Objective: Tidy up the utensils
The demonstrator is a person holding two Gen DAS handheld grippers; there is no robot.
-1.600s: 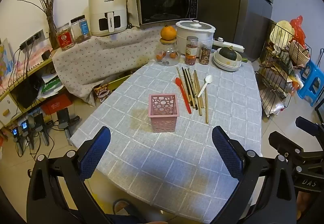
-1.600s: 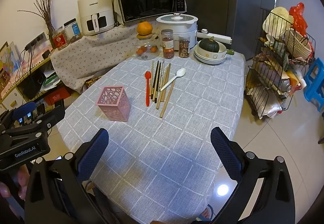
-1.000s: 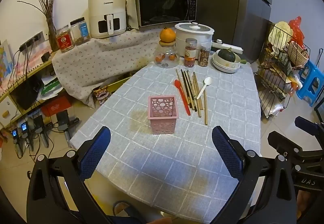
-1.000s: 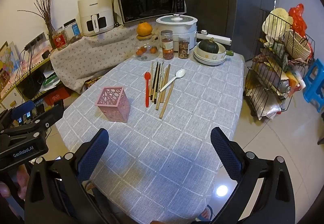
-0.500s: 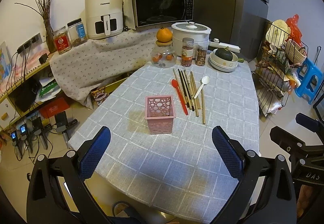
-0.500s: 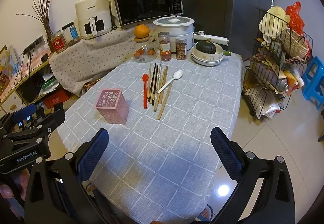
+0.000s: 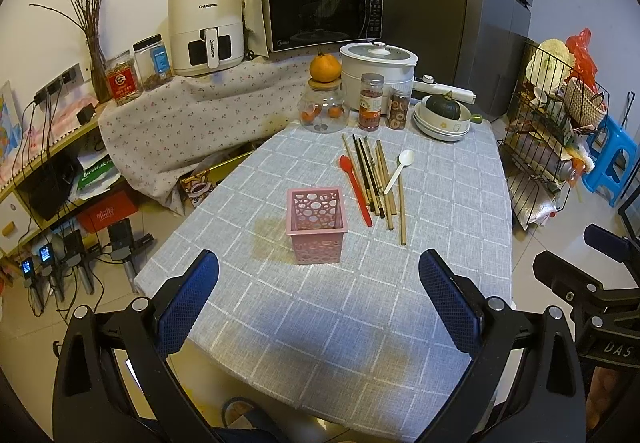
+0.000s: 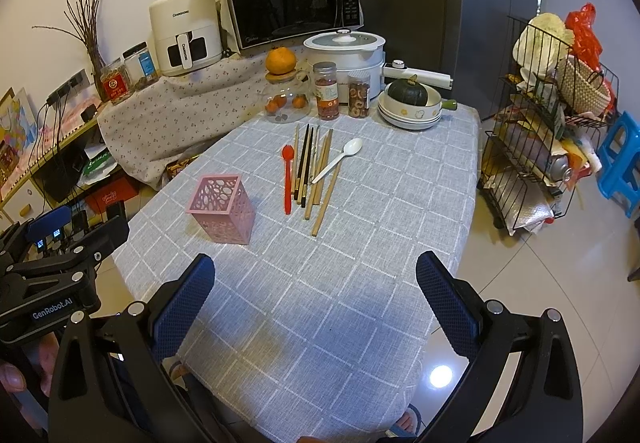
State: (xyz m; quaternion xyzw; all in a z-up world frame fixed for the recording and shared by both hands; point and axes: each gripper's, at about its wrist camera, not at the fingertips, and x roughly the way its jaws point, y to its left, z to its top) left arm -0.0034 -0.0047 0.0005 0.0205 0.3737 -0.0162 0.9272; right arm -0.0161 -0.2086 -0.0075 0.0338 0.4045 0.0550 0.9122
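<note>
Through your left wrist camera, your left gripper (image 7: 318,301) hangs above the near end of the grey checked tablecloth (image 7: 320,323), its two blue-padded fingers (image 7: 186,299) spread wide with nothing between them. One square pink plastic holder with round cut-outs (image 7: 317,223) stands upright ahead of you, and nothing shows inside it. Just to its right the utensils lie flat in a row: one red plastic spoon (image 7: 355,189), then a bundle of chopsticks (image 7: 374,175), some dark and some bamboo-coloured, overlapping too closely for a sure count, and one white plastic spoon (image 7: 398,171) resting slantwise across the outermost stick. At the far end of the table you have one glass jar topped by an orange (image 7: 325,89), two small spice jars (image 7: 372,102), one white rice cooker (image 7: 378,73) and one stack of cream bowls holding a dark green squash (image 7: 442,119). Your right gripper's black frame shows at the right edge.

Through your right wrist camera, your right gripper (image 8: 316,301) is likewise wide apart and holds nothing, hovering over the near edge of the cloth. The pink holder (image 8: 222,209) sits ahead to your left, the red spoon (image 8: 287,179), chopsticks (image 8: 310,171) and white spoon (image 8: 338,161) straight ahead. Your left gripper's frame appears at the left edge
</note>
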